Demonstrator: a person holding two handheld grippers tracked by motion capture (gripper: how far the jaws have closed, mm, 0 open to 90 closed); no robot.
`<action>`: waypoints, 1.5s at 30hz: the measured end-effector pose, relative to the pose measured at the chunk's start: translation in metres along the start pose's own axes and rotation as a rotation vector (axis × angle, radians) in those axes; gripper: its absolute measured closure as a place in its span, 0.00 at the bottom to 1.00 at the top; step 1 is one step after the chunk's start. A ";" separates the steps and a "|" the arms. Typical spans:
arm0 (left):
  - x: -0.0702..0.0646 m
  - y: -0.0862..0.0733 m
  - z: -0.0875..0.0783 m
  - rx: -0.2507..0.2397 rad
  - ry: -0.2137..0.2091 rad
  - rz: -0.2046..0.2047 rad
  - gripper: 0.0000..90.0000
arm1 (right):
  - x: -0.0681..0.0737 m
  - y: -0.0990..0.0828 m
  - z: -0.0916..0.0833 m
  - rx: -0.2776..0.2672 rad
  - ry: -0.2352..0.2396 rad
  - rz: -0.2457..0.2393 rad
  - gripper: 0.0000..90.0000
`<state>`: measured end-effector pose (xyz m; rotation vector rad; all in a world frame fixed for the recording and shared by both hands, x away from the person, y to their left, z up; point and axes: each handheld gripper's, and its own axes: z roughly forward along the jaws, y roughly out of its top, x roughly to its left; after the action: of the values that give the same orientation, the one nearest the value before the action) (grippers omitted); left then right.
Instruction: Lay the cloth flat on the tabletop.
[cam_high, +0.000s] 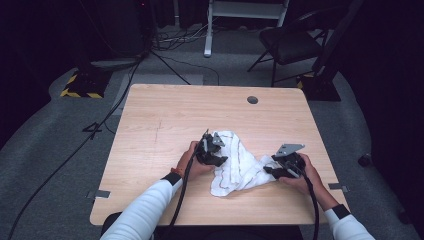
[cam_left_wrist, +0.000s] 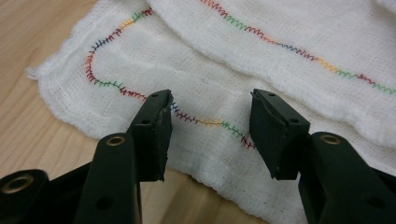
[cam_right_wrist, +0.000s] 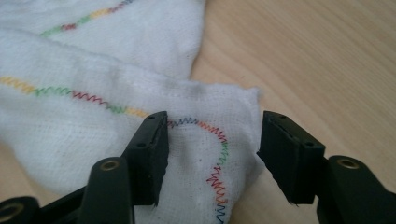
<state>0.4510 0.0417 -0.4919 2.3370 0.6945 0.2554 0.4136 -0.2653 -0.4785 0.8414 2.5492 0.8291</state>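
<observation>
Fingers (cam_left_wrist: 154, 135) of the left gripper (cam_left_wrist: 212, 133) stand released over a white stitched-edge cloth (cam_high: 239, 162) on the desk (cam_high: 165, 125). The right gripper (cam_right_wrist: 212, 154) is released too, straddling a cloth corner.

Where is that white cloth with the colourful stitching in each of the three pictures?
High view: the white cloth lies crumpled at the table's near middle, between the two grippers.
Left gripper view: it fills the upper and middle part, a rounded corner at left, beyond the open jaws.
Right gripper view: it covers the left and centre, a corner reaching between the open jaws.
Shared landmark: the multicoloured stitching along its hem.
</observation>
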 end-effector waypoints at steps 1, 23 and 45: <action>0.002 0.000 0.000 -0.002 0.005 -0.008 0.55 | -0.004 0.003 0.004 -0.006 -0.003 -0.003 0.47; 0.025 -0.012 -0.013 0.014 0.058 -0.061 0.54 | -0.004 0.021 0.000 -0.134 0.093 -0.069 0.96; 0.019 -0.032 -0.043 -0.004 0.063 -0.067 0.42 | 0.017 -0.066 -0.076 -0.186 0.071 -0.001 0.71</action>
<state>0.4385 0.0963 -0.4808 2.3057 0.8013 0.3014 0.3361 -0.3304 -0.4623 0.7645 2.4832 1.0938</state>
